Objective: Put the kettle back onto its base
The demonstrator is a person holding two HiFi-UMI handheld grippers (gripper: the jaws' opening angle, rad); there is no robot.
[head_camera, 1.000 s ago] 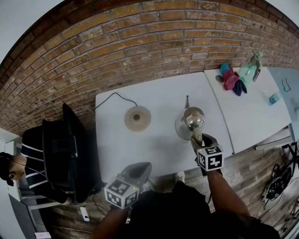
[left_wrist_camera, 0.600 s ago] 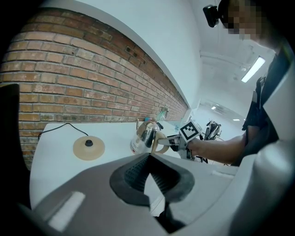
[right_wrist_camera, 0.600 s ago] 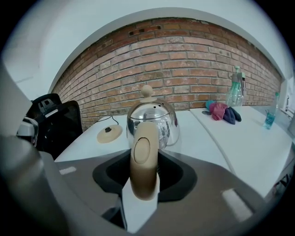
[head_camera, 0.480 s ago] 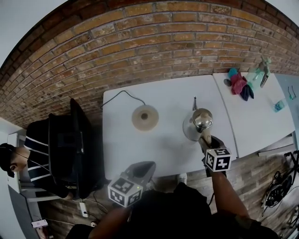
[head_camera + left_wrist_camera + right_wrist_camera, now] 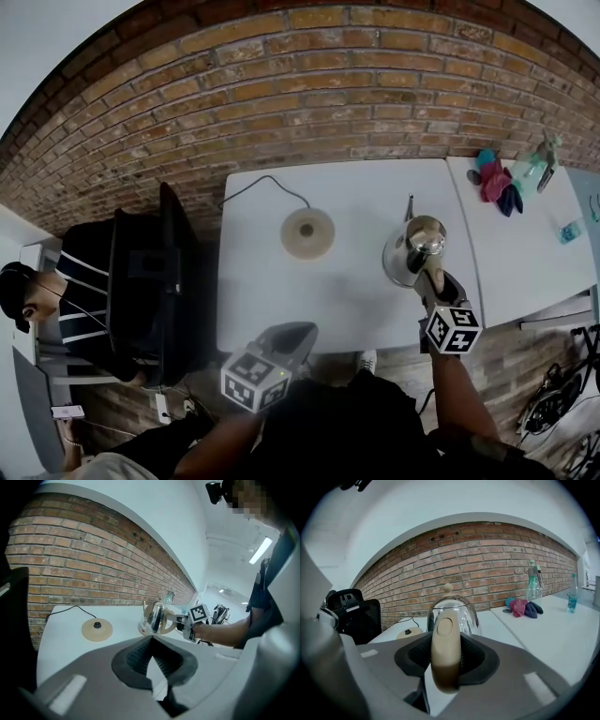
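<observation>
Two grippers in view. Right gripper (image 5: 434,281) has its fingers clamped on the beige handle (image 5: 445,653) of the shiny steel kettle (image 5: 412,249). Those fingers have just been closing w/ the handle btwn them, and in the right gripper view it fills the gap, pads on both sides.

In the head view the kettle sits well to the right of the round beige base (image 5: 307,233), not on it, spout toward the brick wall (image 5: 309,84). Can't tell if its bottom is clear of the white tabletop (image 5: 272,291).

Base is bare, black stud at centre, and a thin black cord (image 5: 255,185) runs from it toward the wall.

Left gripper (image 5: 292,333) hangs on the near side of the base, over the tabletop's front edge. Its fingers are apart w/ nothing btwn them, aimed approx at base and kettle.

Farther right of the base, past the kettle, a 2nd white tabletop (image 5: 525,253) carries a heap of pink and dark-blue cloths (image 5: 497,183) and a clear spray bottle (image 5: 532,169).
</observation>
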